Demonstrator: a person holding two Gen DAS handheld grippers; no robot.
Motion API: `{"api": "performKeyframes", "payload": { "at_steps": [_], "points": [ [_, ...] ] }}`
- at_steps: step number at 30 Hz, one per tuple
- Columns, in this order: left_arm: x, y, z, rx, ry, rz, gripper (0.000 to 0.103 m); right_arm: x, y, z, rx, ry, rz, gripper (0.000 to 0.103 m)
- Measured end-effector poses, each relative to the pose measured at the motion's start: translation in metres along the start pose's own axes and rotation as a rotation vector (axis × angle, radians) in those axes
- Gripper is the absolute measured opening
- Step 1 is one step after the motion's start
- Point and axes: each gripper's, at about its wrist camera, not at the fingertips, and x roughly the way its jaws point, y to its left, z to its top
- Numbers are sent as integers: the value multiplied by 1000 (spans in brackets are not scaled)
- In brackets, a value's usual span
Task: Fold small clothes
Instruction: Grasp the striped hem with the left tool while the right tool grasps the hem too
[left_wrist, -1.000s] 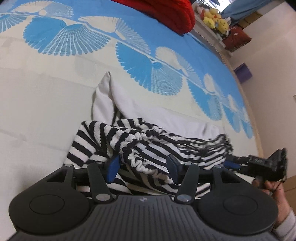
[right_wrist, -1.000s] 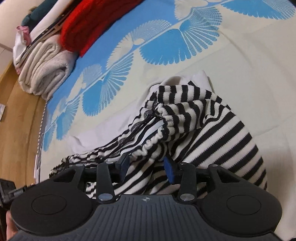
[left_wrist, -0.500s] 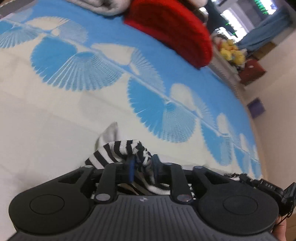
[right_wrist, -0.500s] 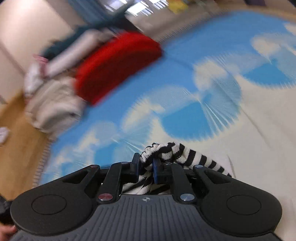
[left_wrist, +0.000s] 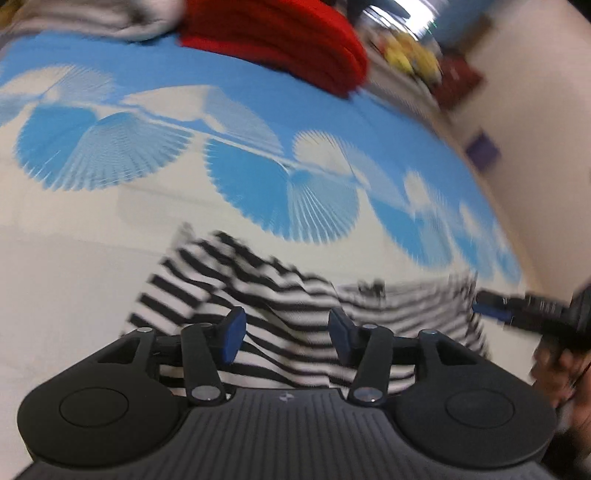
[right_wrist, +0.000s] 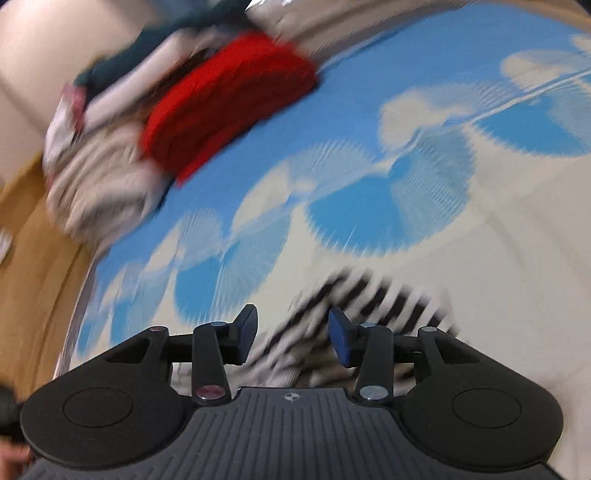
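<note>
The black-and-white striped garment (left_wrist: 258, 280) lies spread on the bed cover, blurred by motion. My left gripper (left_wrist: 285, 321) hovers just above its near part. Its jaws are opening, with nothing pinched between the blue pads (left_wrist: 232, 332). At the right edge of the left wrist view my right gripper (left_wrist: 517, 314) shows beside the garment's far end. In the right wrist view, the right gripper (right_wrist: 292, 317) stands over the striped garment (right_wrist: 369, 295). Its jaws are opening too, and the cloth lies below them, not gripped.
A folded red knit (left_wrist: 280, 40) and a stack of beige and white folded clothes (right_wrist: 96, 177) sit at the bed's far edge. The bed cover (left_wrist: 258, 184) is cream with blue fans. Wooden floor (right_wrist: 22, 258) runs along one side. A hand (left_wrist: 554, 373) holds the right gripper.
Half a second ago both grippers were shut on bunched striped cloth, lifted. Now both sets of jaws stand apart and the garment has dropped and spread out on the bed.
</note>
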Motion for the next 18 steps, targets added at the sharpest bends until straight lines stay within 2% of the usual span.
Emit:
{"api": "performKeyframes", "payload": {
  "at_steps": [3, 6, 7, 8, 9, 11, 14, 16, 18],
  "points": [
    [18, -17, -4, 68, 35, 13, 60, 13, 18, -14, -123, 84, -38, 47],
    [29, -27, -3, 96, 21, 36, 56, 28, 35, -26, -221, 136, -82, 46],
    [31, -29, -3, 104, 15, 42, 34, 34, 39, -29, -251, 145, -113, 38],
    [34, -32, -2, 114, 13, 57, 15, 37, 44, -31, -278, 142, -140, 11],
    [36, -32, 1, 117, 8, 72, 0, 39, 47, -29, -292, 135, -155, 3],
    [31, -28, 9, 93, -67, 112, 0, 37, 51, -23, -275, 71, -151, 3],
    [17, -20, 21, 30, -193, 142, 0, 22, 53, -10, -218, -77, -128, 1],
    [17, -18, 23, 4, -213, 141, 0, 17, 50, -3, -186, -146, -131, 1],
    [28, -20, 23, 19, -166, 144, 1, 23, 48, -1, -169, -136, -140, 1]
  ]
}}
